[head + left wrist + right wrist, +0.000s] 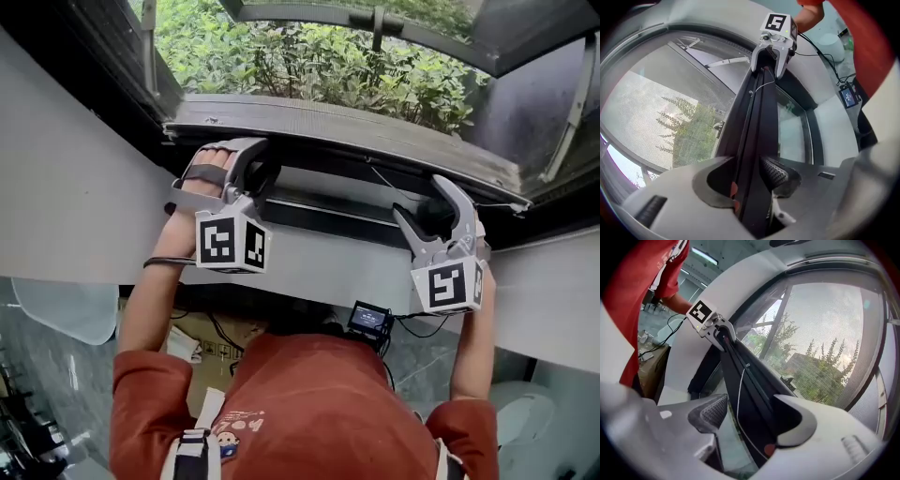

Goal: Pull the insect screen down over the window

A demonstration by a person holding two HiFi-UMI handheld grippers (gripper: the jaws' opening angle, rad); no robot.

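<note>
**Holding the pull bar point(328, 214) at both ends**

We have the left gripper point(750, 180) clamped on the black pull bar near its left end. The bar fills the gap between the jaws, pressed between the ribbed pad point(776, 172) and the smooth jaw opposite. Our right gripper point(750, 423) sits near the bar's right end with its jaws apart. The bar passes between them and lies against the smooth jaw, and a strip of glass shows between the bar and the other jaw. The insect screen point(825, 333) stretches from the bar over one side of the window, with trees and pale sky showing through its mesh. On the bar's other side we see bare glass. A thin white cord point(739, 394) hangs in a loose loop along the bar between the two grippers. In the head view the bar runs across the dark window frame point(84, 84), just above the white wall point(75, 206), with green bushes point(309, 56) beyond it
</note>
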